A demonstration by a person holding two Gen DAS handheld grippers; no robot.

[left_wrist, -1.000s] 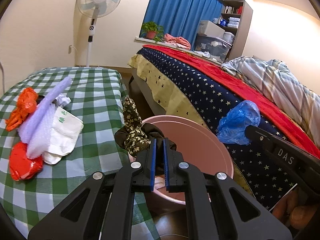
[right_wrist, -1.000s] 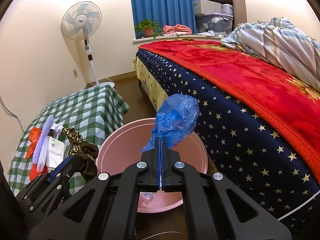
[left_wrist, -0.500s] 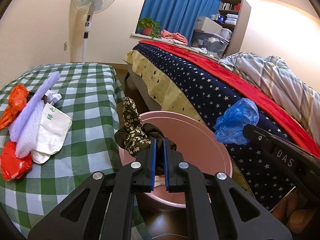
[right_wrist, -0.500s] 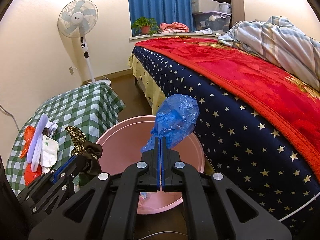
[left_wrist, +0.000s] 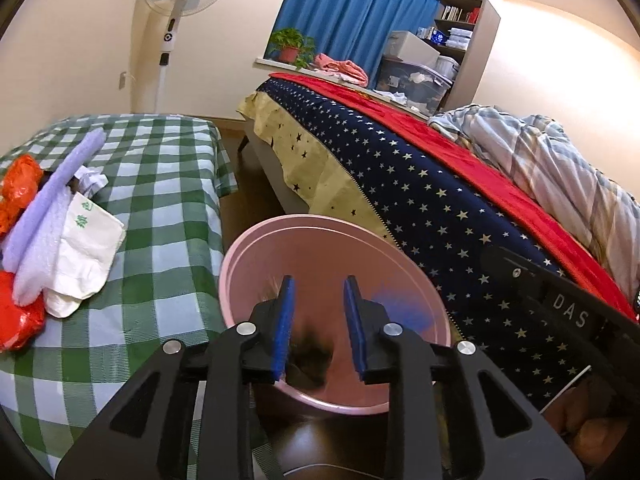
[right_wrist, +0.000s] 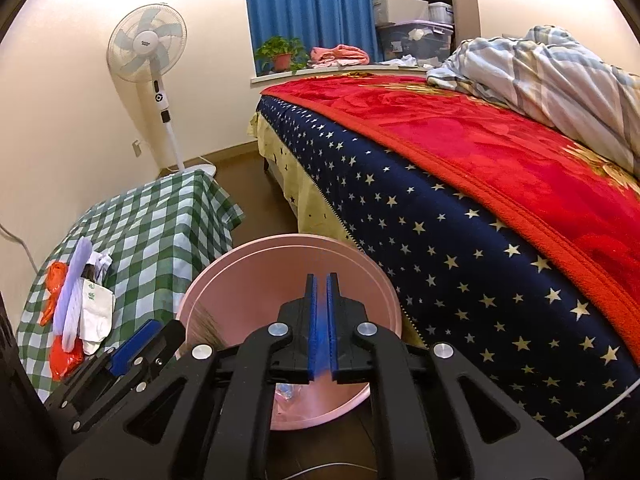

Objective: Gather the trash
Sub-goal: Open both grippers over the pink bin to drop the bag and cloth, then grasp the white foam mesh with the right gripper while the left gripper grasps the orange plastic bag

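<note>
Trash still to be collected [left_wrist: 60, 236] lies heaped on the green checked tablecloth [left_wrist: 160, 184], well to the left of the left gripper [left_wrist: 318, 328]. Its jaws have just been opening and stand apart, empty; a dark blurred scrap [left_wrist: 310, 356] is seen below them in the pink bin [left_wrist: 320, 228]. The right gripper [right_wrist: 321, 328] has just been opening slightly, with a blue blur [right_wrist: 320, 344] in the narrow gap, apparently released. The white paper bag [left_wrist: 86, 256] and orange plastic [left_wrist: 18, 188] are judged light, soft and crumpling; a bunched fold should be pinched.

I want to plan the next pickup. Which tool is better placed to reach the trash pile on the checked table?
Probably left. The left tool is open and empty, and the trash pile lies on its side of the pink bin.
</note>
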